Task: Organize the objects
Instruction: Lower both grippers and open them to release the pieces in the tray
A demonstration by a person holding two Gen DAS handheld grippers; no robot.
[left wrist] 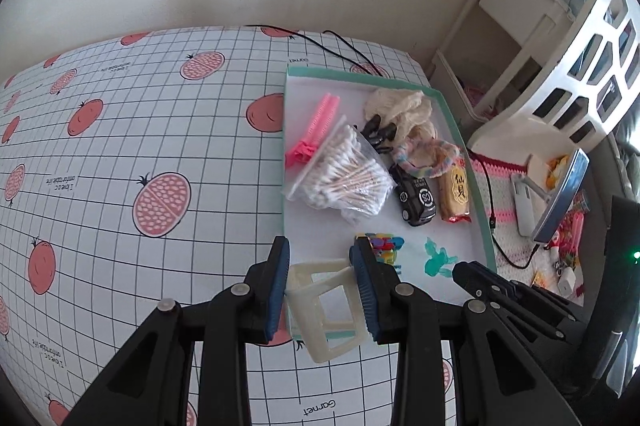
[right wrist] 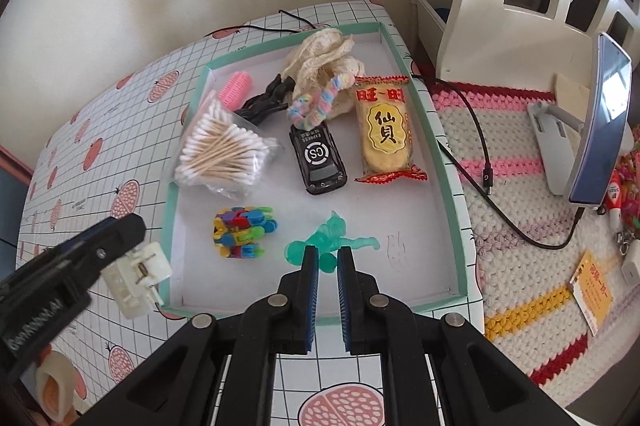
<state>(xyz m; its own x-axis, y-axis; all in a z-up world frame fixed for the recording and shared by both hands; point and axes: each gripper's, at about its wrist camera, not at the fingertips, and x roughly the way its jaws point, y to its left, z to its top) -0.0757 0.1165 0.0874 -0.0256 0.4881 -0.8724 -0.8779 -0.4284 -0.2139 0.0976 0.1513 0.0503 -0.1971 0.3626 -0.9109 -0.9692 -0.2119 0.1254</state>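
Note:
My left gripper (left wrist: 322, 262) is shut on a cream hair claw clip (left wrist: 324, 306), held over the front left corner of the mint-rimmed tray (left wrist: 452, 114). From the right wrist view the same clip (right wrist: 136, 274) hangs in the left gripper (right wrist: 132, 246) just outside the tray's left rim (right wrist: 170, 202). My right gripper (right wrist: 327, 258) is shut and holds nothing, above a green translucent figure (right wrist: 336, 230) near the tray's front. It also shows as black fingers, the right gripper (left wrist: 460, 268), in the left wrist view. A pile of colourful clips (right wrist: 244, 232) lies left of the figure.
The tray also holds a bag of cotton swabs (right wrist: 220, 150), a pink roller (right wrist: 236, 86), a black toy car (right wrist: 318, 158), a cracker pack (right wrist: 384, 130), a cream net cloth (right wrist: 324, 54) and a pastel scrunchie (right wrist: 316, 106). A black cable (right wrist: 472, 130) and a tablet on a stand (right wrist: 600, 122) sit on the crochet mat to the right.

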